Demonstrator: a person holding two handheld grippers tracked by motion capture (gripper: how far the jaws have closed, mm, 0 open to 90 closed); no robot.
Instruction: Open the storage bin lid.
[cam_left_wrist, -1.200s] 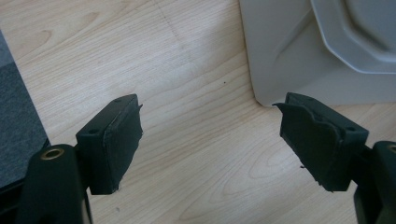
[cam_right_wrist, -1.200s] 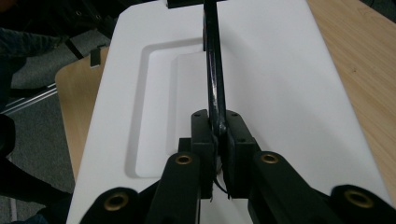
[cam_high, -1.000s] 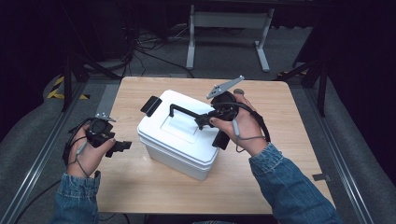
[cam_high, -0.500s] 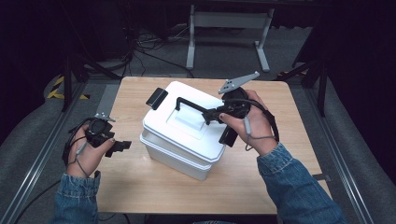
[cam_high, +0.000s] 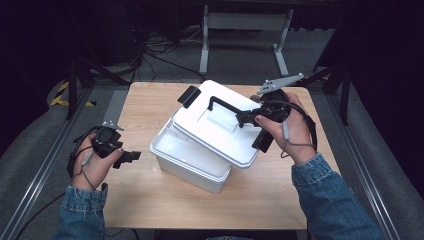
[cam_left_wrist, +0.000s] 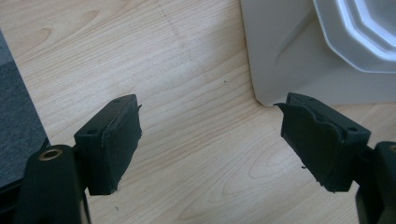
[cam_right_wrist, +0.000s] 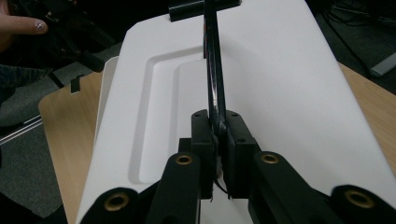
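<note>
The wooden tabletop (cam_high: 150, 200) carries one white box (cam_high: 187, 160), set at an angle near its centre. The box stands open on the side toward my left hand; part of its bare white interior is exposed there.

The white lid (cam_high: 220, 127) is raised and tilted above the box, its low edge toward me, overlapping the box's right part. Whether that edge touches the rim I cannot tell. A black latch (cam_high: 189, 96) sits on the lid's far end, another on its near right end.

The black handle (cam_high: 225, 106) runs along the lid's top. My right jaws (cam_right_wrist: 218, 140) are clenched on this handle near one end; the right gripper view shows the bar pinched between both pads.

My left jaws (cam_left_wrist: 210, 140) are released, standing wide apart with bare wood between them, low over the tabletop just beside the box's corner, not touching it.
</note>
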